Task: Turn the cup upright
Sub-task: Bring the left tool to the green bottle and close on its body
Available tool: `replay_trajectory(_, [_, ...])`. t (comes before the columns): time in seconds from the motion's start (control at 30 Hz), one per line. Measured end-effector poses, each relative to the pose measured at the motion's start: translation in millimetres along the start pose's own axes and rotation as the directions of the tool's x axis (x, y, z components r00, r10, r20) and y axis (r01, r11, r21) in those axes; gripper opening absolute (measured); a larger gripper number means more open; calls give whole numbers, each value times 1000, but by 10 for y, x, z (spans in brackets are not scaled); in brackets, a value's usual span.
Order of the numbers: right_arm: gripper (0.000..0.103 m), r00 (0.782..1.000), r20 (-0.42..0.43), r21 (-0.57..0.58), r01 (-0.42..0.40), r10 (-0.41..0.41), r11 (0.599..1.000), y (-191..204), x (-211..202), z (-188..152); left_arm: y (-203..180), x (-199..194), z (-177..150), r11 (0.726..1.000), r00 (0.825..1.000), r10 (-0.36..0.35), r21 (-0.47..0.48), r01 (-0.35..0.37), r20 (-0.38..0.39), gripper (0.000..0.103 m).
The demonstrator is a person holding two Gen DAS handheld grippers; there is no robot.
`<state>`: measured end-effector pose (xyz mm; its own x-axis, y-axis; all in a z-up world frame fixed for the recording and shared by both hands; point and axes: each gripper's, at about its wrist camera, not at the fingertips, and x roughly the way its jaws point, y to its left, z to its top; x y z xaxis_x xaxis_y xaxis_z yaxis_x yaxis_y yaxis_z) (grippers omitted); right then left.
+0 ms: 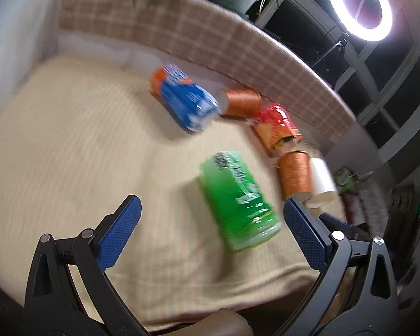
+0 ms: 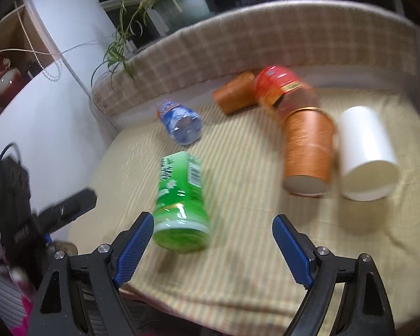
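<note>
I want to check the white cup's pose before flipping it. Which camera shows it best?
The right wrist view: the white cup lies on its side in full sight, open mouth toward the camera, beside an orange cup. In the left wrist view only a blurred sliver shows behind that orange cup.

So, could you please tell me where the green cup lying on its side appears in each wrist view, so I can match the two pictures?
Left wrist view: the green cup lies lower centre-right, just inside the right finger of the open left gripper.
Right wrist view: the green cup lies lower centre-left, beside the left finger of the open right gripper.
Shared landmark: the white cup, on its side next to an orange cup.
</note>
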<state>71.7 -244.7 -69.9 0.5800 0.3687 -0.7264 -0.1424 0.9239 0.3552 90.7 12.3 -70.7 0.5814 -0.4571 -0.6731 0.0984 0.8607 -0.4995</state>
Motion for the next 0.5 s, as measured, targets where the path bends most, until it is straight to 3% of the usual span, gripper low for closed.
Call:
replay_trajectory(0.27, [89, 998, 40, 54, 54, -56, 997, -314, -267, -166, 49, 492, 148, 979, 986, -121, -176, 100, -113, 94])
replay_trajectory(0.5, [89, 996, 41, 87, 79, -83, 993, -500, -346, -283, 214, 824, 181, 947, 970, -170, -303, 112, -173, 84])
